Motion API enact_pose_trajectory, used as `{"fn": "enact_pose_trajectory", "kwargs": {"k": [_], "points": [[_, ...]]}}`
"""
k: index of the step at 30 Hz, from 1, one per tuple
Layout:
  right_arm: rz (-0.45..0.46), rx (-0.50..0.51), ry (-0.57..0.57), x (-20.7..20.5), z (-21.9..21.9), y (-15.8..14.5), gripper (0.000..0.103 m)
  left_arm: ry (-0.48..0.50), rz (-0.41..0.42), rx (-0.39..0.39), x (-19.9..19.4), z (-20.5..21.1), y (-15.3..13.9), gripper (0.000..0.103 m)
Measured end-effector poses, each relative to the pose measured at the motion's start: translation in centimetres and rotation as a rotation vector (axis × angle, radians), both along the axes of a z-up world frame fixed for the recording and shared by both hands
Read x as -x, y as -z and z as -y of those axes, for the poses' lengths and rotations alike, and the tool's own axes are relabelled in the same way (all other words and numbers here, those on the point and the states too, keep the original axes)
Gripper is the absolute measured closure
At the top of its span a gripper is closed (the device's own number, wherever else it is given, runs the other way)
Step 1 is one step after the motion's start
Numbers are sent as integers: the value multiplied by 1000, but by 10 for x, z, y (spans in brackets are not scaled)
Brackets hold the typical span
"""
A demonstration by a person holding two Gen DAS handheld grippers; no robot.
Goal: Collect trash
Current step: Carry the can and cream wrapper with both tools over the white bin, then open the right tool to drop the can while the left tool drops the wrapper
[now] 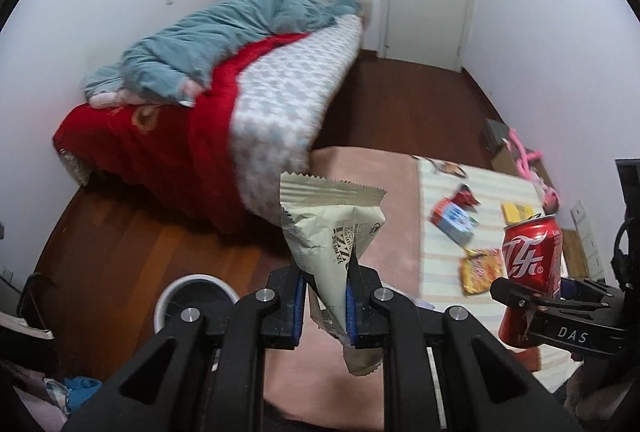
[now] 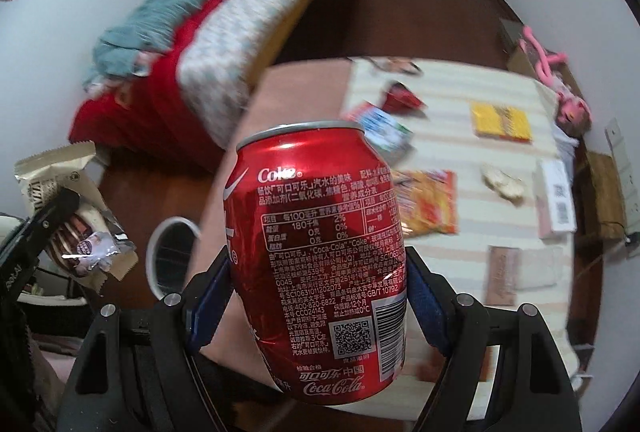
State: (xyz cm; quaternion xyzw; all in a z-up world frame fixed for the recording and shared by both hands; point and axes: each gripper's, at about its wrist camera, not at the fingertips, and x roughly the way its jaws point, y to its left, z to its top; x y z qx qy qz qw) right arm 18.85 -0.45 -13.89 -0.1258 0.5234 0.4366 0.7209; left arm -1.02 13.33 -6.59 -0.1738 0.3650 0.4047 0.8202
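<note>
1. Trash is in both grippers: the left gripper (image 1: 324, 306) has its jaws clamped on a cream snack wrapper (image 1: 332, 228), whose small dark print is too blurred to read.
2. The right gripper (image 2: 316, 296) has its jaws closed around a red can (image 2: 320, 256) reading "Coke" near the top and "Coca-Cola" at the base, with Chinese text, a QR code and a barcode.
3. On the left gripper's camera, the arm beside that can reads "DAS".
4. A white bin (image 2: 170, 256) stands on the wooden floor below.
5. Beyond, more wrappers lie on a striped cloth (image 2: 460, 100): an orange packet (image 2: 428, 200) and a yellow packet (image 2: 502, 122).
6. Farthest, a bed (image 1: 192, 104) carries a red blanket.
</note>
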Motion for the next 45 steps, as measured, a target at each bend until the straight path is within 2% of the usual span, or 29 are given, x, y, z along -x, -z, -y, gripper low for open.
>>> {"fn": "enact_pose_trajectory", "kwargs": {"k": [4,7,10,13,16,20,22,23,24,25,26,27,29,30,31,32,37,39,41,45], "points": [[-29,-80,-21,39,-37,-15,21,-79,-9,-10,43,-33,-1,90],[-77,-114,-59,74,-80,-13,21,-156,-12,38,80,-68,13,90],[-142,-103,-113,106,-123,3,21,-232,-3,107,118,-104,33,90],[-187,-67,-186,143,-170,25,21,-293,20,243,153,-150,71,90],[-243,-8,-264,179,-219,60,21,-340,30,380,183,-189,118,90],[-254,100,-354,227,-278,115,21,-387,34,550,213,-228,179,86],[-259,149,-376,240,-301,141,21,-423,70,647,226,-243,209,86],[-265,180,-383,250,-315,159,21,-437,68,676,230,-247,221,81],[-277,199,-396,254,-323,171,21,-449,70,693,235,-251,229,63],[-283,220,-397,258,-331,182,21,-477,71,704,241,-256,240,49],[-286,247,-390,263,-342,198,21,-495,69,706,244,-257,246,21],[-296,266,-398,266,-350,210,21,-508,76,706,247,-259,251,11],[-322,299,-402,271,-367,233,20,-536,70,705,252,-259,257,11],[-329,304,-404,273,-372,241,14,-537,56,705,254,-258,261,8],[-333,308,-410,274,-374,249,3,-541,41,698,259,-256,262,6],[-332,320,-411,277,-379,257,0,-545,19,678,265,-254,263,5],[-307,334,-436,279,-381,269,0,-551,-89,579,273,-236,262,5],[-268,345,-444,278,-373,265,0,-534,-122,572,269,-234,268,4],[-222,359,-450,277,-370,262,0,-513,-82,602,267,-239,275,4],[-185,372,-431,268,-360,260,0,-523,37,725,272,-256,293,4]]}}
